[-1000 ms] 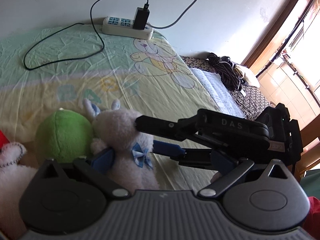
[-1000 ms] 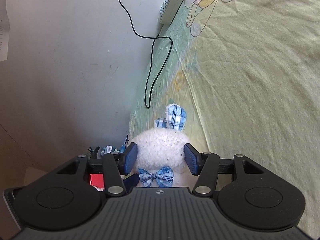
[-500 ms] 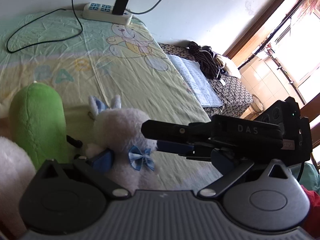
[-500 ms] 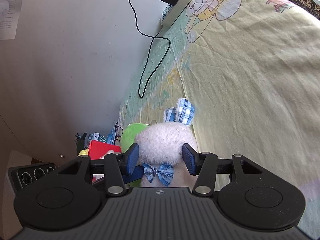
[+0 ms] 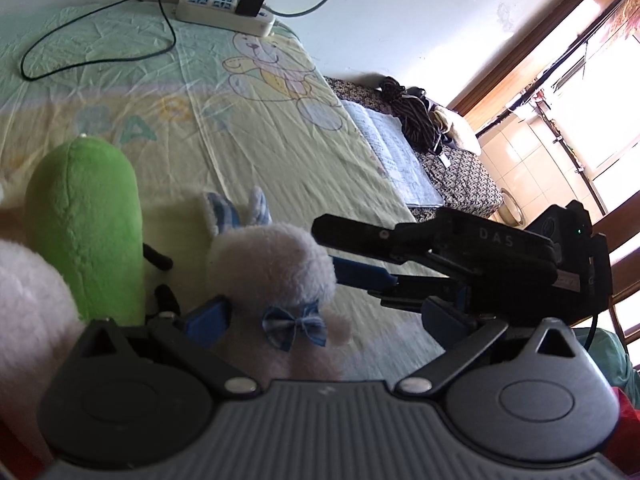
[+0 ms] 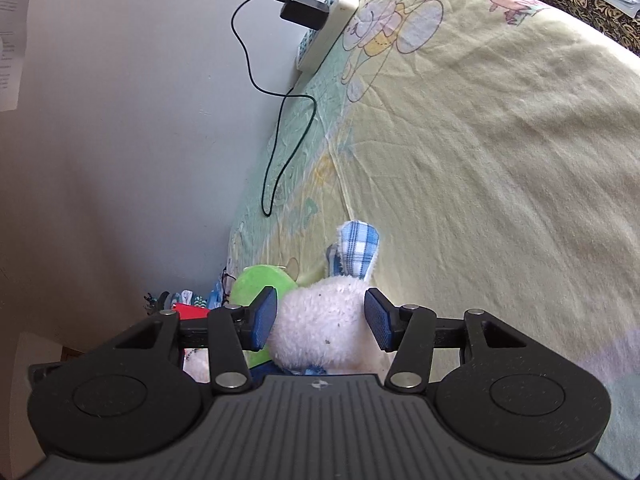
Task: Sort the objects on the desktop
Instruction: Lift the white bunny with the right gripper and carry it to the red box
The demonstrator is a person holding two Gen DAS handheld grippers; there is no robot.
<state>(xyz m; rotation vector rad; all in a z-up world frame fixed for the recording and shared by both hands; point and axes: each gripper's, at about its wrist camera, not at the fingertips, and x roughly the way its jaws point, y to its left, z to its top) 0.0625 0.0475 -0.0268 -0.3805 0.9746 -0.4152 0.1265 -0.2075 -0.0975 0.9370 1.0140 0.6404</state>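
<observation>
A yellow-green sheet (image 5: pixel 248 148) with a bear picture is spread over the bed. One green plush toy (image 5: pixel 86 228) is stood at the left, and more of it is seen than a second ago. Beside it, one white bunny (image 5: pixel 272 276) with a blue bow is placed. The right gripper (image 6: pixel 320 322) was clamped on the bunny's head before; now its pads are parted and no longer squeezing. The left gripper (image 5: pixel 320 316) is spread wide around the bunny.
</observation>
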